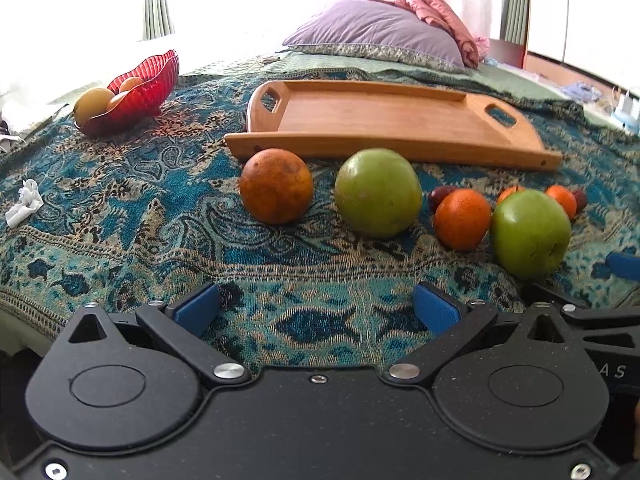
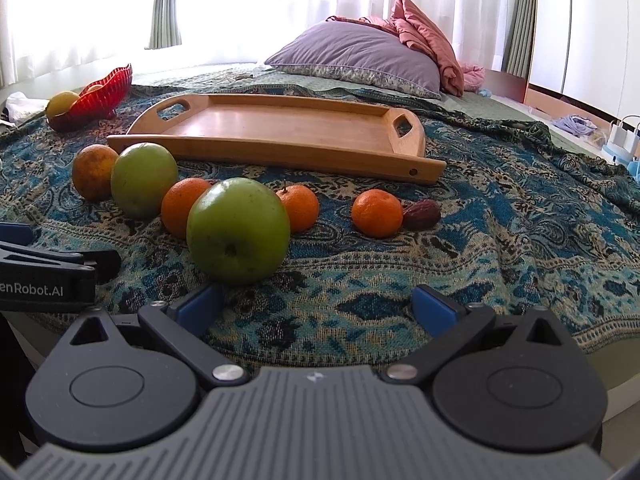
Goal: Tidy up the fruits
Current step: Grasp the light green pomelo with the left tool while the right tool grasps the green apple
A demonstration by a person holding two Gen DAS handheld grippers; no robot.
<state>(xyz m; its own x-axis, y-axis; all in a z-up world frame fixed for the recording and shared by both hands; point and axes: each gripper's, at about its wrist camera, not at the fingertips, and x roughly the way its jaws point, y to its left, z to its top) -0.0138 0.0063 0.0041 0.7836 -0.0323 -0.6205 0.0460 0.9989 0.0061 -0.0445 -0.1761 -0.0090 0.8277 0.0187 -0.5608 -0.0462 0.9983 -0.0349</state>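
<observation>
Two grippers, left (image 1: 316, 308) and right (image 2: 316, 306), both wide and empty; apple (image 2: 238, 230) at center-left could easily roll off the soft bed (image 2: 500, 240) if nudged.

A tray (image 2: 280, 128) lies on the bed (image 2: 500, 220), with nothing in it. Behind it, a pillow (image 2: 352, 54) sits toward the head of the bed, with a bundle of cloth (image 2: 428, 40) at its right. A bowl (image 2: 106, 94) stands to the tray's left with fruit inside. In front of the tray runs a loose row of fruit: a large orange (image 2: 93, 171) leftmost, an apple (image 2: 143, 178) just beside it, then a mandarin (image 2: 182, 206) and a second apple (image 2: 238, 230) nearest the cameras. Right of these lie two more mandarins (image 2: 302, 206) (image 2: 377, 213), the last touching a date (image 2: 422, 214). A crumpled tissue (image 1: 25, 202) lies well apart at the left.
</observation>
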